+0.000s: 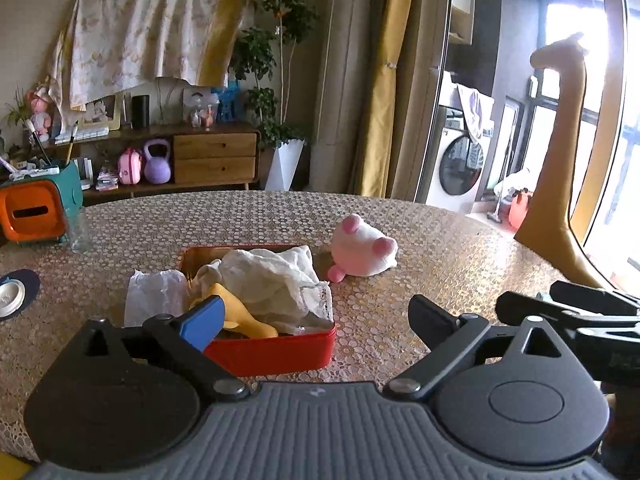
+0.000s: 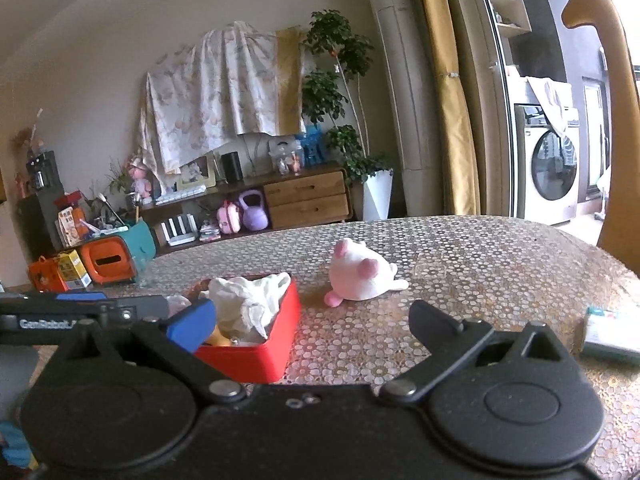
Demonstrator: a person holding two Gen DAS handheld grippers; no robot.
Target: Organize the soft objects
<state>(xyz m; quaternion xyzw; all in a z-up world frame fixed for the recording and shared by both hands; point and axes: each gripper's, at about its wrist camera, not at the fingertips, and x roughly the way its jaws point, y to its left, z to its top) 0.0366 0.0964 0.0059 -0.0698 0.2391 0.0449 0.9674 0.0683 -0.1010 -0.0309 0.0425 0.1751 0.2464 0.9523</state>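
A red tin box [image 1: 272,350] [image 2: 248,360] stands on the table just beyond both grippers. It holds crumpled white cloths [image 1: 272,276] [image 2: 248,296] and a yellow soft toy [image 1: 240,316] [image 2: 222,338]. Another white cloth [image 1: 152,292] lies against the box's left side. A pink and white plush [image 1: 364,250] [image 2: 360,276] lies on the table behind and to the right of the box. My left gripper [image 1: 316,314] is open wide over the box's near right corner, holding nothing. My right gripper [image 2: 314,322] is also open and empty, to the right of the box.
A lace-patterned cloth covers the round table [image 1: 440,240]. An orange and teal tissue holder [image 1: 36,212] and a glass [image 1: 80,232] stand at far left, a tape roll [image 1: 10,300] nearer. A tall giraffe figure [image 1: 560,160] stands at right. A flat packet [image 2: 612,332] lies near the right edge.
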